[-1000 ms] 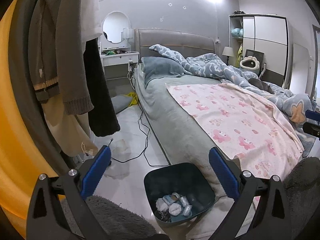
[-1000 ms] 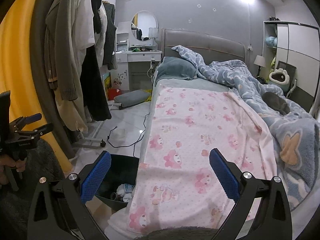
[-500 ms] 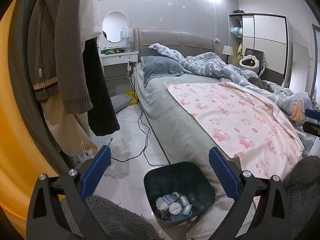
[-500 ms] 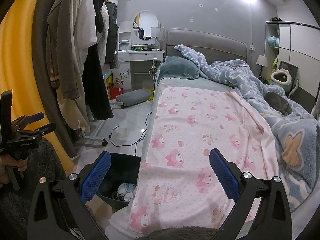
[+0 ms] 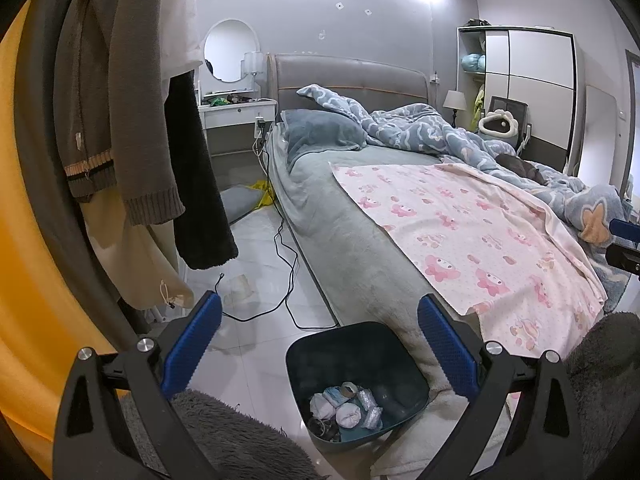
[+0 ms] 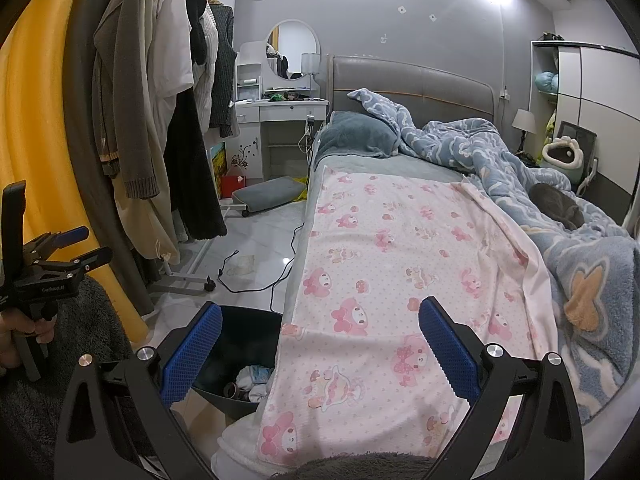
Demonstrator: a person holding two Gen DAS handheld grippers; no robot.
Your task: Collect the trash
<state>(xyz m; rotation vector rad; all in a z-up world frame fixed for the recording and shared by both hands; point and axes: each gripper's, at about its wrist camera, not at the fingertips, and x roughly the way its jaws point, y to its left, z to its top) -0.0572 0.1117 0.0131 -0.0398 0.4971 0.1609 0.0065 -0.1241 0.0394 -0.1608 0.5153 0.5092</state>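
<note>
At the bottom centre of the left wrist view, we are holding the left gripper and right gripper spread wide and empty above the dark bin of crumpled trash.

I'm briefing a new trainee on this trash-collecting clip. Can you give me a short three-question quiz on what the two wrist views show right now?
1. True or false: the left gripper is holding a piece of trash.
2. Where does the trash bin stand? A) on the bed B) on the floor against the bed's side C) under the vanity desk
3. Fill in: the crumpled paper scrap lies on the floor beside a black ____.

Key:
1. False; both it and the right gripper are open and empty.
2. B; it stands beside the pink blanket.
3. Cable.
</note>
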